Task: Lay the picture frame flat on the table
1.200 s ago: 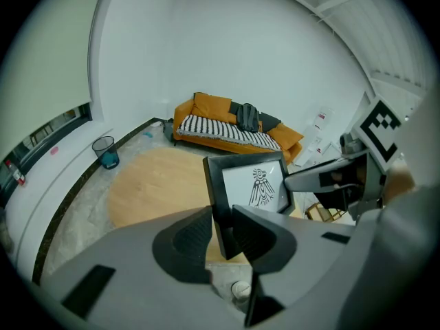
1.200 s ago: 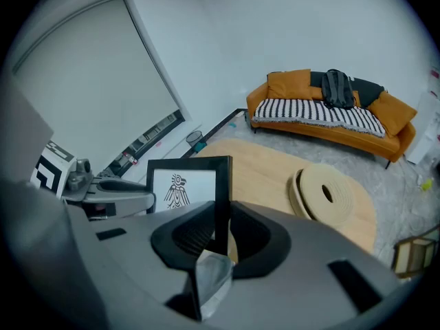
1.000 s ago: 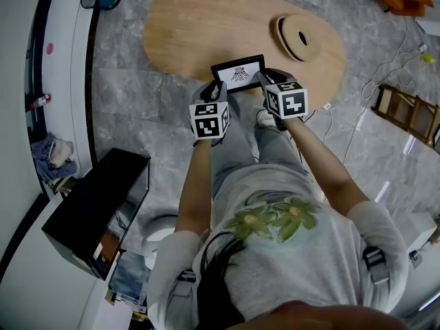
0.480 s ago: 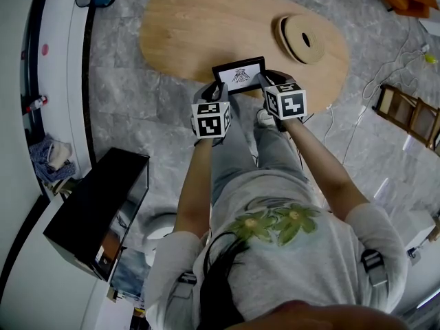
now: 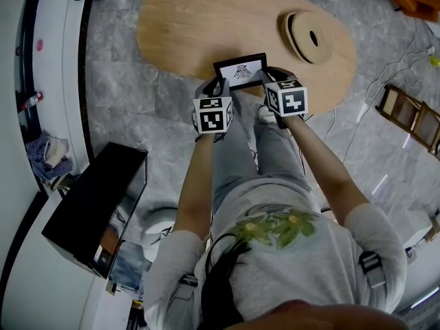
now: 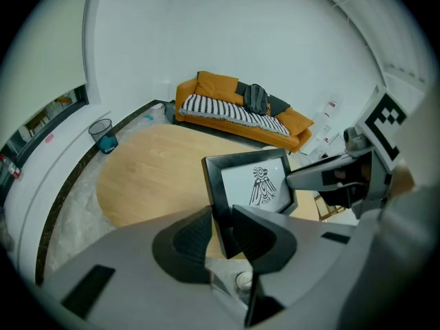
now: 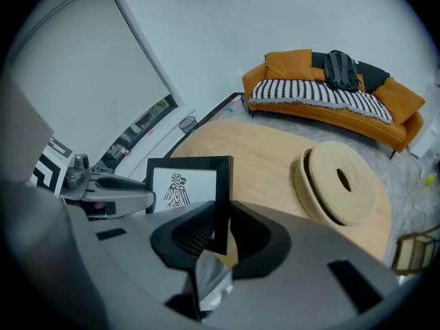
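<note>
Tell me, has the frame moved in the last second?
Yes, slightly: the frame has shifted away from the disc, toward the table's near edge.

Soft, even daylight with a cool tint in all views. Head view is sharp at centre, bowed toward the edges, dark blur along the bottom edge. Evenly lit table (image 5: 206, 26) top. Gripper views: strong fisheye, black vignetted corners, wall (image 6: 240, 40) pale, curved, brightest. Bodies of left gripper (image 6: 221, 220) and right gripper (image 7: 218, 231) are close, soft, shaded inside. picture frame (image 6: 251, 182) print is crisp.
</note>
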A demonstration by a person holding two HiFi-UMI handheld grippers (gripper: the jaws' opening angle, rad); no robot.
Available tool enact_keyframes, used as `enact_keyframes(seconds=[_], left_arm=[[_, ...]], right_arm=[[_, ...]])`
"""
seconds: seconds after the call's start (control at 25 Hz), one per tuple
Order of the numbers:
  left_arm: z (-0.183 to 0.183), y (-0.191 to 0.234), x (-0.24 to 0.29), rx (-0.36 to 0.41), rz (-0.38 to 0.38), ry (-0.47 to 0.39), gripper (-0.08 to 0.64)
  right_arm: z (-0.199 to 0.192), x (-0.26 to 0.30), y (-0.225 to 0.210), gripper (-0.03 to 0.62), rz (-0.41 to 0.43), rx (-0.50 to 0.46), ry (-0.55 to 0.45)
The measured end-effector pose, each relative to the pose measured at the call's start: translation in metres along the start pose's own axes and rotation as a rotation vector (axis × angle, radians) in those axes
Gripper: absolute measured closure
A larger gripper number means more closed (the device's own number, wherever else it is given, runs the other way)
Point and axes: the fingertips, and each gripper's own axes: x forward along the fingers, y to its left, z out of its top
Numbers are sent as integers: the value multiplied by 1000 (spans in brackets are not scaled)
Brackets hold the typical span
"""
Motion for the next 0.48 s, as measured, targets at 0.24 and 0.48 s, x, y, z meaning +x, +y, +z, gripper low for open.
enact_keyframes(seconds=[0.24,0.48], left_arm=[[-8,11,19,-7,0,16,456],[-14,19,34,-26,-4,28,456]], right_arm=[[-5,23,-5,514,8,0,9],[-7,40,-7,515,1,6,15]])
